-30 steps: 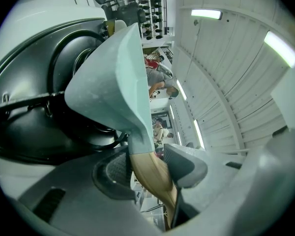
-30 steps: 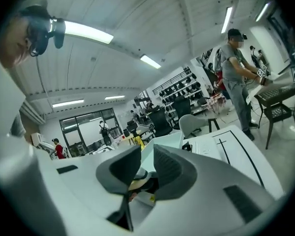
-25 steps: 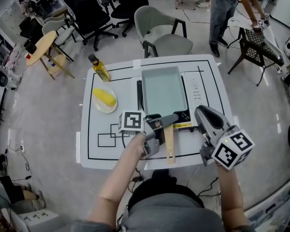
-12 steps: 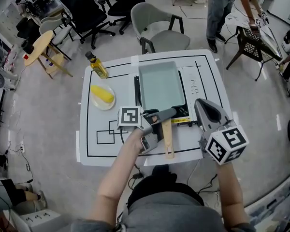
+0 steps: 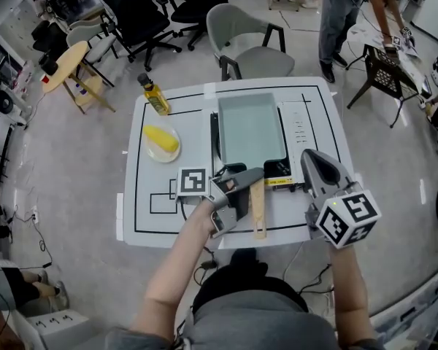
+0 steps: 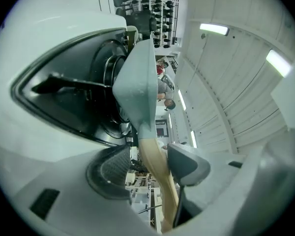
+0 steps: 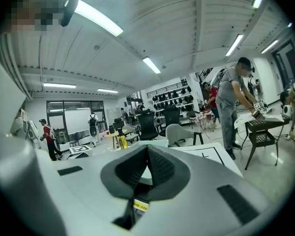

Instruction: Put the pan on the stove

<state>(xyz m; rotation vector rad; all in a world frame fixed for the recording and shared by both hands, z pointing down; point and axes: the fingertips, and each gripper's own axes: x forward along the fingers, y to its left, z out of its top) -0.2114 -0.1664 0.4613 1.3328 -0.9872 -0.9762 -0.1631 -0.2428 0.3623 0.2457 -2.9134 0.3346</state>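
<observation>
The pale teal rectangular pan (image 5: 252,130) sits on the black stove (image 5: 276,170) in the middle of the white table (image 5: 317,104). Its wooden handle (image 5: 258,214) points toward me. My left gripper (image 5: 242,187) reaches across that handle from the left. In the left gripper view the pan (image 6: 137,82) and its handle (image 6: 160,181) run between the jaws of my left gripper (image 6: 152,167). The jaws have just been opening. The handle lies against one pad, and a gap shows at the other. My right gripper (image 5: 315,168) hovers right of the handle, shut and empty (image 7: 146,166).
An oil bottle (image 5: 155,95) and a plate (image 5: 152,152) with a yellow item stand on the table's left side. A grey chair (image 5: 252,42) is behind the table. A person (image 5: 343,13) stands at the back right by a black stool (image 5: 383,75).
The pan stays on the stove with the left gripper still at its handle. The right gripper keeps its place. The view has shifted slightly.
</observation>
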